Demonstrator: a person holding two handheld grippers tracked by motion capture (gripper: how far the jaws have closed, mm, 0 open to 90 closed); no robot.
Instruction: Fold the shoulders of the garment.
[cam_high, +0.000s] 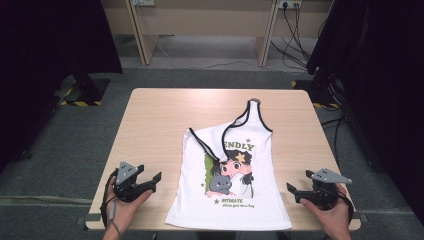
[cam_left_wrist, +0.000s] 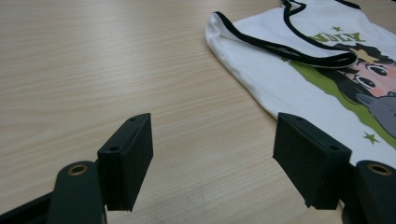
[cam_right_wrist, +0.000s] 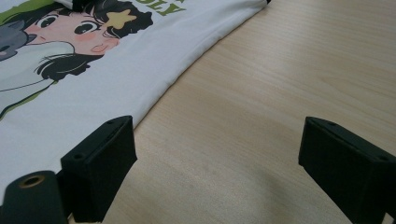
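Tank top (cam_high: 235, 175) lies flat at the table's (cam_high: 150, 130) centre, hem at six o'clock, neck at twelve. Left gripper (cam_high: 152, 181) at eight o'clock and right gripper (cam_high: 295, 192) at four gape empty; pinching only the top layer could bunch it. White, black-trimmed, cartoon print; one strap (cam_high: 207, 147) folded inward.

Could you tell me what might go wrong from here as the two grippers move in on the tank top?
The left strap is folded down across the print; a pull at the sides may trap it there.

The tank top's hem lies at the table's near edge, so a tug towards the person could drag it off.

Both the left gripper and right gripper are open beside thin flat fabric; low jaws might scrape wood or bunch the cloth.
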